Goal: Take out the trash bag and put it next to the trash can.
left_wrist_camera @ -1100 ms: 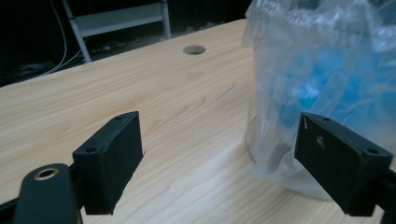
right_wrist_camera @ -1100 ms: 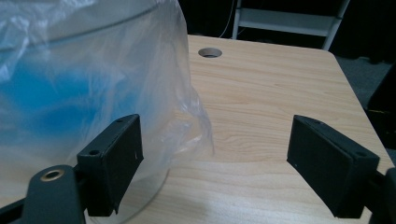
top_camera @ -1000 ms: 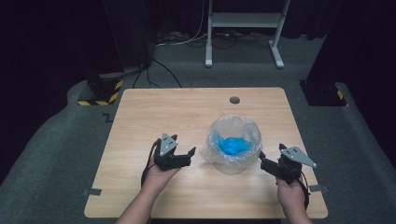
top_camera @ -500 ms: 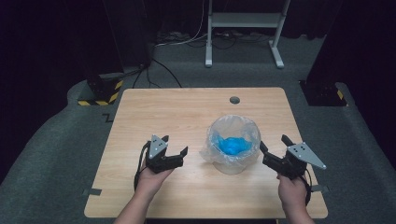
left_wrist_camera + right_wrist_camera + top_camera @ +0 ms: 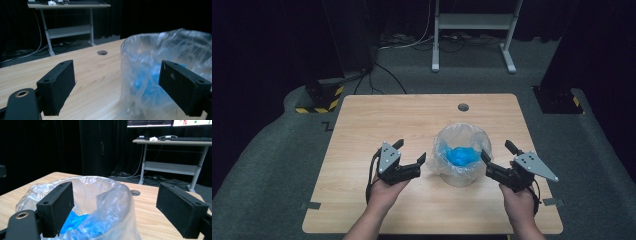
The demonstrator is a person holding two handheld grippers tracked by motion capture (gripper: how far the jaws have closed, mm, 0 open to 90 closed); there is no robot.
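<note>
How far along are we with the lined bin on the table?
Done: the clear bag lines the small bin, its edge folded over the rim, with something blue inside.
In hand: nothing; the left gripper and right gripper flank the bin, both open and apart from it.
Left: probably gripping the bag's edge on both sides.

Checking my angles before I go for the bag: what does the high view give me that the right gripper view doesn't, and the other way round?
High view: both hands at once, with the left gripper open on one side of the small bin and the right gripper open on the other, neither touching it, plus the whole wooden table.

Right gripper view: a close look at the clear bag's rim beside its own open jaws, and a desk with monitors behind.

Both: the clear bag lining the bin, the blue stuff inside it, and the round hole in the tabletop.
</note>
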